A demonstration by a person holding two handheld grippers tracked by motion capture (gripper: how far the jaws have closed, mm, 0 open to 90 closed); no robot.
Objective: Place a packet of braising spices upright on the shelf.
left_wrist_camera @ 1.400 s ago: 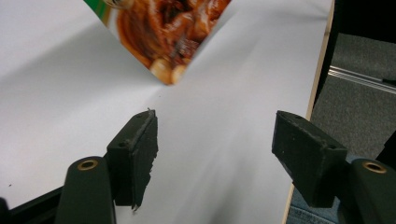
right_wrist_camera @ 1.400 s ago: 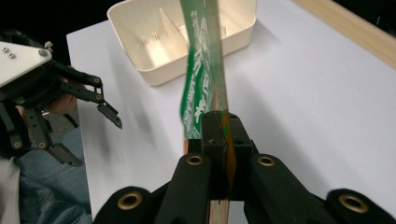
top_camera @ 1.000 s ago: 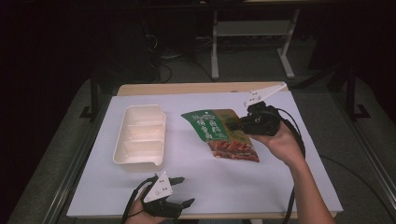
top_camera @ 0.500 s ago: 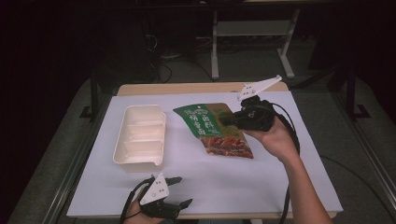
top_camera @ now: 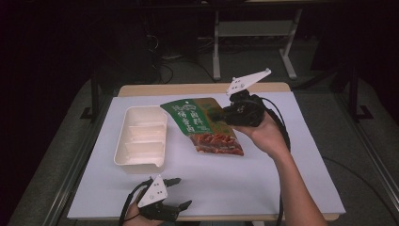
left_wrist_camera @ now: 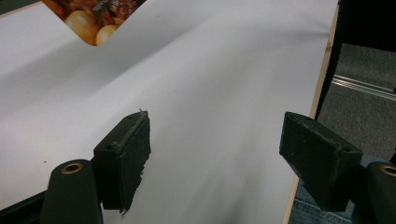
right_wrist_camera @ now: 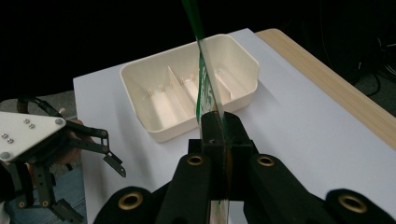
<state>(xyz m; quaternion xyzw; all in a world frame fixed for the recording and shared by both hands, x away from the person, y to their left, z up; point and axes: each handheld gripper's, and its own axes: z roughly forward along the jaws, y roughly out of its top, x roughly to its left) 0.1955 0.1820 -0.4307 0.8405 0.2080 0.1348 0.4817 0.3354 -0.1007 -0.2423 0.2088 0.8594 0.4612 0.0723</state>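
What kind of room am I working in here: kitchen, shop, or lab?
Most likely a lab or recording workspace, not a kitchen. The table is covered with a plain white sheet, loose cables lie on the grey carpet behind it, and a bare white desk frame stands in the dark background.

Pouch cropped at top edge

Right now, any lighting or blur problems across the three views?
High view: white table cover evenly lit, surroundings almost black. Left gripper view: snack pouch corner sharp, soft shadow under it on the cover. Right gripper view: the pouch's edge runs blurred up from the right gripper; white tray sharp.
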